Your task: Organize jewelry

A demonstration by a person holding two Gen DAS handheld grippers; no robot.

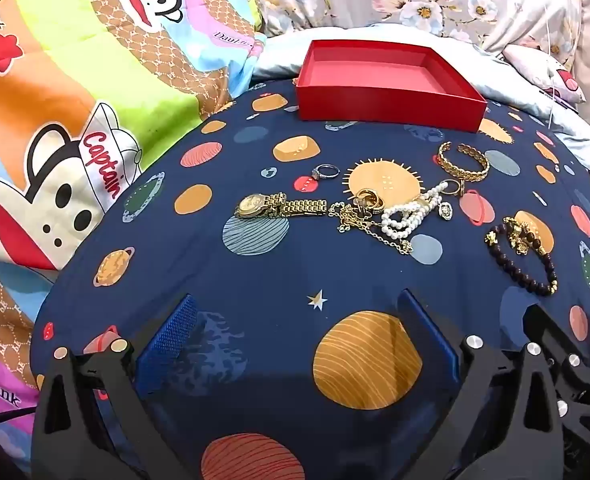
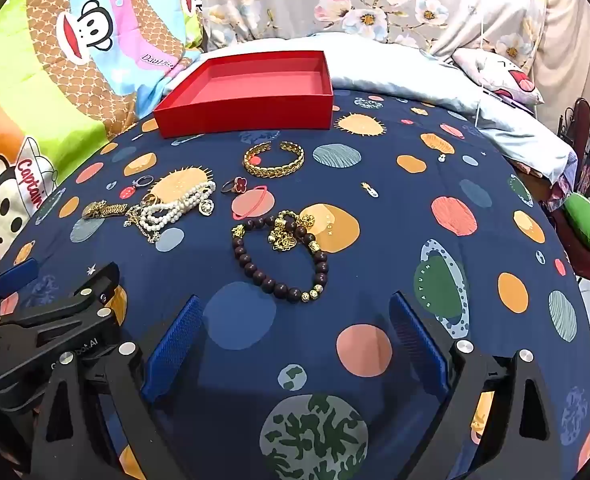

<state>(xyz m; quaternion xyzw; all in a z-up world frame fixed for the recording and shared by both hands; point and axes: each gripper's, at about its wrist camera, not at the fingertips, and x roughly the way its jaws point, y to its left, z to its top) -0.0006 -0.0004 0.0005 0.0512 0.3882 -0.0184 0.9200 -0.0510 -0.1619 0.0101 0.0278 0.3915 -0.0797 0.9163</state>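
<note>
An empty red box (image 1: 387,80) (image 2: 251,92) sits at the far side of a navy planet-print sheet (image 1: 279,264). Jewelry lies in front of it: a gold watch (image 1: 275,204) (image 2: 103,210), a silver ring (image 1: 326,171) (image 2: 143,181), a pearl strand (image 1: 411,210) (image 2: 175,208) tangled with a gold chain (image 1: 359,222), a gold cuff bracelet (image 1: 463,162) (image 2: 274,159), a red-flower ring (image 2: 235,185), and a dark bead bracelet (image 1: 523,256) (image 2: 283,254). My left gripper (image 1: 295,340) and right gripper (image 2: 295,344) are open and empty, near side of the jewelry.
A cartoon monkey quilt (image 1: 75,120) lies to the left. A floral pillow (image 2: 375,8) and pale blue bedding (image 2: 435,84) lie behind the box. A green cushion (image 2: 587,220) is at the right edge. The left gripper's body (image 2: 47,320) shows in the right wrist view.
</note>
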